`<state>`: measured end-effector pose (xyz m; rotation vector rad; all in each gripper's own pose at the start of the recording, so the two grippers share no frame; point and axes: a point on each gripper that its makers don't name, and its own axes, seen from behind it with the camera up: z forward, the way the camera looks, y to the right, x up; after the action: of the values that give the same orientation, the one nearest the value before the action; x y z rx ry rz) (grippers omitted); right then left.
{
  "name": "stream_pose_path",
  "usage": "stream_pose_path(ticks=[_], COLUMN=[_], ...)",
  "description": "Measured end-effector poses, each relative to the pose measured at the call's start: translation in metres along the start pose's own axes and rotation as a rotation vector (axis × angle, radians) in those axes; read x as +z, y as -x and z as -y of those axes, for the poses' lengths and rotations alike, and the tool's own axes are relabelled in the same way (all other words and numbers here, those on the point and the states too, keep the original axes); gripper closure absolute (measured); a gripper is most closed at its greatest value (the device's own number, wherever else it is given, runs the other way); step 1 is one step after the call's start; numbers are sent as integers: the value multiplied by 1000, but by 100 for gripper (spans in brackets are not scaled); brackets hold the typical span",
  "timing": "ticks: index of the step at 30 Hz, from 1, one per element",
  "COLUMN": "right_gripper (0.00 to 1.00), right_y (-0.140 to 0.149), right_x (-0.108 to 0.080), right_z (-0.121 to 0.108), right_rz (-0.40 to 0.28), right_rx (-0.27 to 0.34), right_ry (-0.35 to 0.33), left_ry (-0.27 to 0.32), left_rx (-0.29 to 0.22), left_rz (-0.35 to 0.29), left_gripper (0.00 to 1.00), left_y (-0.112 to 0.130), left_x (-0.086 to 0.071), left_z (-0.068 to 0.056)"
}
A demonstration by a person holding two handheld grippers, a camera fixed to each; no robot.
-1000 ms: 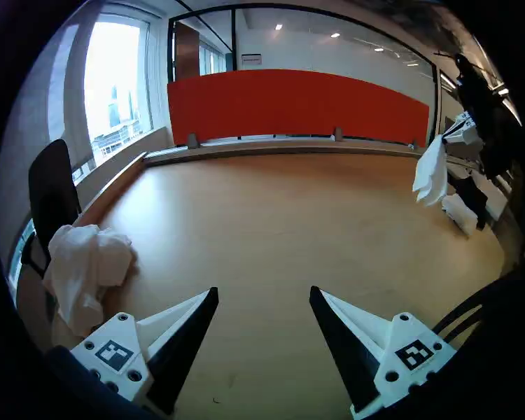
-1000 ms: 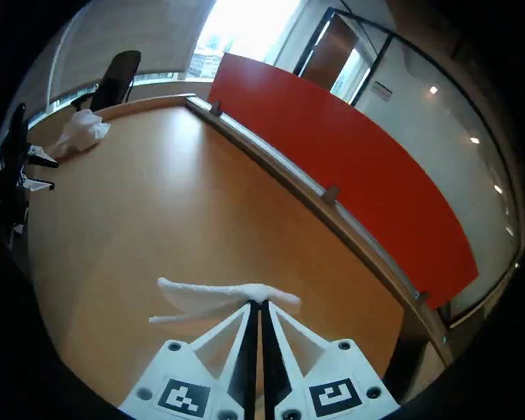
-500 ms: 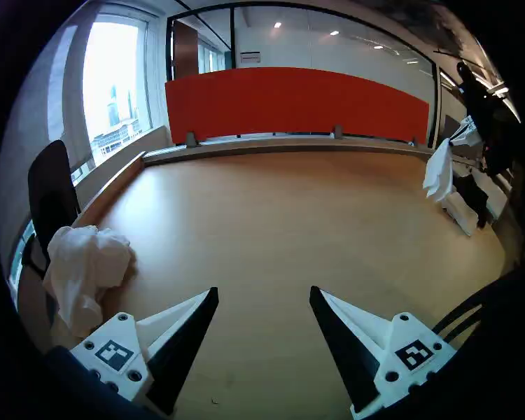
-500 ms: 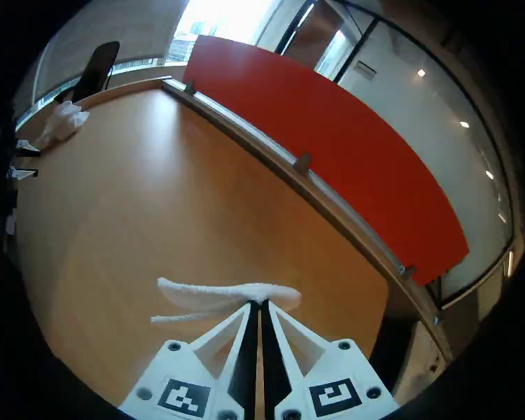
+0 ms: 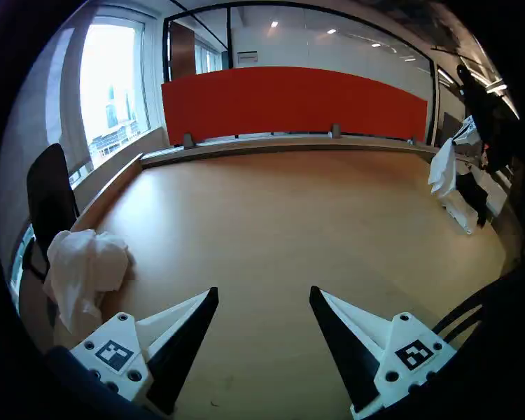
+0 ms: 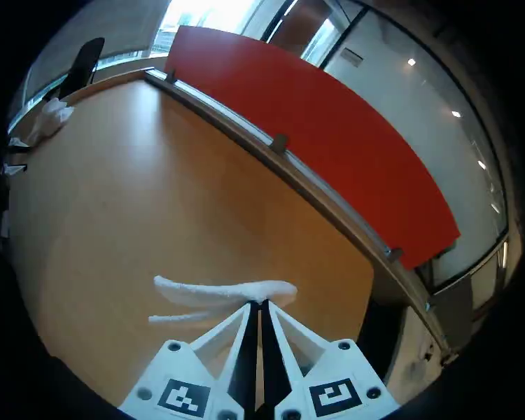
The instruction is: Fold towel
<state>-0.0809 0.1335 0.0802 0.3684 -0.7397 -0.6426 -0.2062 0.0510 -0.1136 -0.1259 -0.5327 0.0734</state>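
At far left of the left gripper view, a crumpled white heap lies at the table edge beside a chair; the left gripper hangs over bare wood, fingers spread wide and holding nothing. Toward the right, the right gripper pinches the white towel between closed fingers, clear of the surface. Over the last second the hanging towel has drifted farther toward the table's right end, so folding proper seems not yet begun: the cloth probably still needs laying flat.
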Motion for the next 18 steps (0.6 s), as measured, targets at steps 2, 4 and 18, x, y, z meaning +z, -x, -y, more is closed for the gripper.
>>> stream_pose_path(ticks=[2, 4, 18], right_gripper=[98, 98, 98], right_y=[5, 9, 50], right_x=[0, -1, -12], right_z=[-5, -10, -26], right_rz=[8, 15, 64], right_rx=[5, 10, 51], right_ry=[7, 14, 43], left_ry=[1, 2, 13], left_rx=[2, 4, 19], left_rz=[0, 1, 3], left_gripper=[3, 3, 3], left_y=[0, 0, -2], left_x=[0, -1, -1], left_z=[-1, -3, -12])
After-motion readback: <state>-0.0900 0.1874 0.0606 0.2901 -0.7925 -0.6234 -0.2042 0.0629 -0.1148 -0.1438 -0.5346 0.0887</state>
